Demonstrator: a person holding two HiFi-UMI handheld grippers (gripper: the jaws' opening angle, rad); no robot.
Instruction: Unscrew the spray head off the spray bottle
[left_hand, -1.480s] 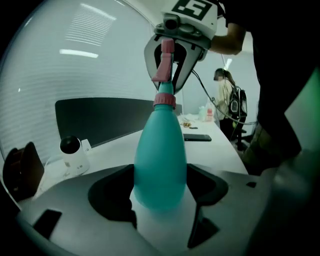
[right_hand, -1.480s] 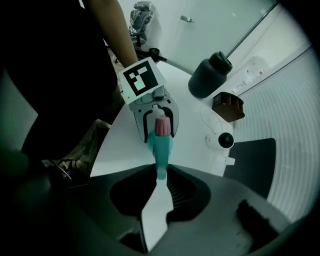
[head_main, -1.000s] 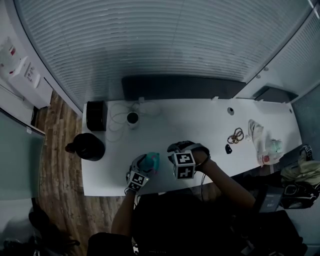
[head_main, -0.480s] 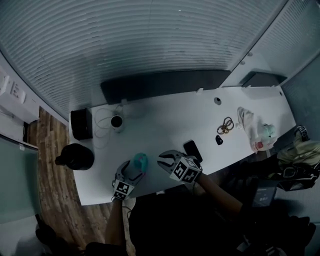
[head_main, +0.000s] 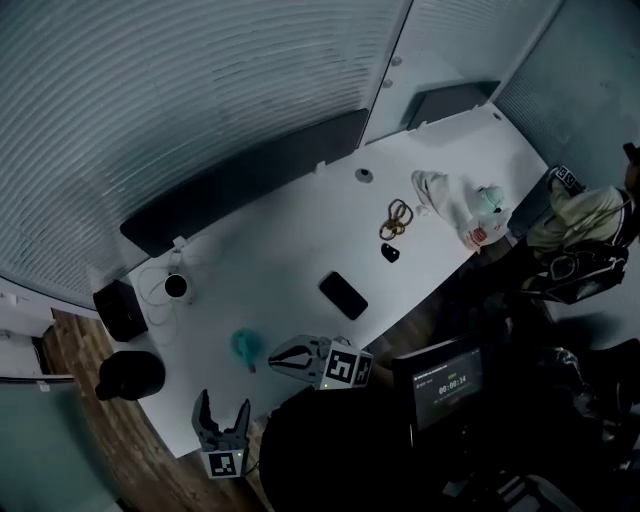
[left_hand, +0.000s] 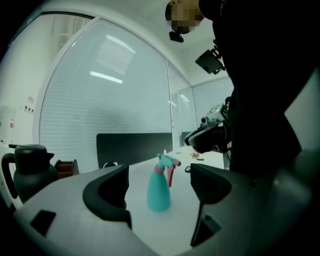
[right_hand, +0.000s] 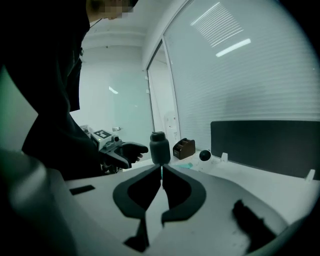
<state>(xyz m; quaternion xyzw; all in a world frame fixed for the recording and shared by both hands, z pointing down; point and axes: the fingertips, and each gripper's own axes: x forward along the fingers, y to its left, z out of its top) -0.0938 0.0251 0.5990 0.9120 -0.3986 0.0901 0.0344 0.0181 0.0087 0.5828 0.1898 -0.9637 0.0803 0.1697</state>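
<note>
Bottle (head_main: 245, 348) upright on the tabletop (head_main: 300, 240), spray head (left_hand: 167, 161) on, untouched. Left hand-held gripper (head_main: 222, 407) near the tabletop's front edge, jaws just opened and standing apart, bottle framed between them but well clear of both. Right hand-held gripper (head_main: 272, 358) near the bottle, jaws just closed together, nothing between them.

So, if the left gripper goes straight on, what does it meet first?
Probably the teal spray bottle, upright in line with the left gripper, whose jaws have just opened; not touching, depth unclear.
</note>
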